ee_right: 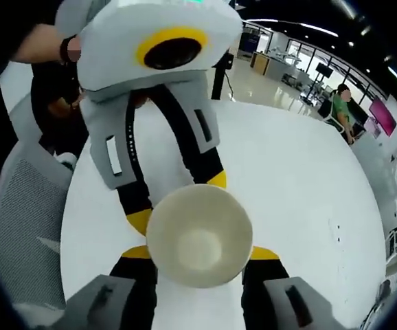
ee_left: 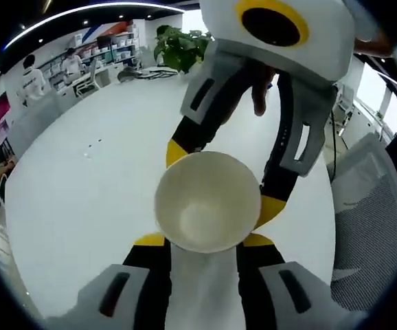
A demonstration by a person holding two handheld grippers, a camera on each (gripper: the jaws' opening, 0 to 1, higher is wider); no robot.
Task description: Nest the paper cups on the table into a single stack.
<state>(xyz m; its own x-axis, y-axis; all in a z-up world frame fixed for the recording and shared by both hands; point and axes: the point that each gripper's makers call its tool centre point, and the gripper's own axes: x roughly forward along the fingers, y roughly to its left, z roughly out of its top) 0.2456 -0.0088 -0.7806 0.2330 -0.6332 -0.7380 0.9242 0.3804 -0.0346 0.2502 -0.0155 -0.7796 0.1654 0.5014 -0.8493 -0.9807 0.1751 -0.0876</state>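
Note:
A white paper cup (ee_left: 207, 203) stands upright on the white table (ee_left: 82, 206), and I look down into its open mouth. My left gripper (ee_left: 204, 239) has its yellow-tipped jaws against the cup's two sides, just under the rim. From the far side, the right gripper (ee_left: 223, 180) reaches in, its jaws flanking the same cup. In the right gripper view the cup (ee_right: 198, 235) sits between my right gripper's (ee_right: 200, 252) jaws, with the left gripper (ee_right: 178, 200) opposite. Whether another cup is nested inside, I cannot tell.
A grey mesh office chair (ee_left: 370, 220) stands at the table's edge (ee_right: 27, 227). A person's hand (ee_left: 259, 103) holds the opposite gripper. Behind the table is a green plant (ee_left: 178, 48), and people are at desks (ee_left: 30, 75) across the room.

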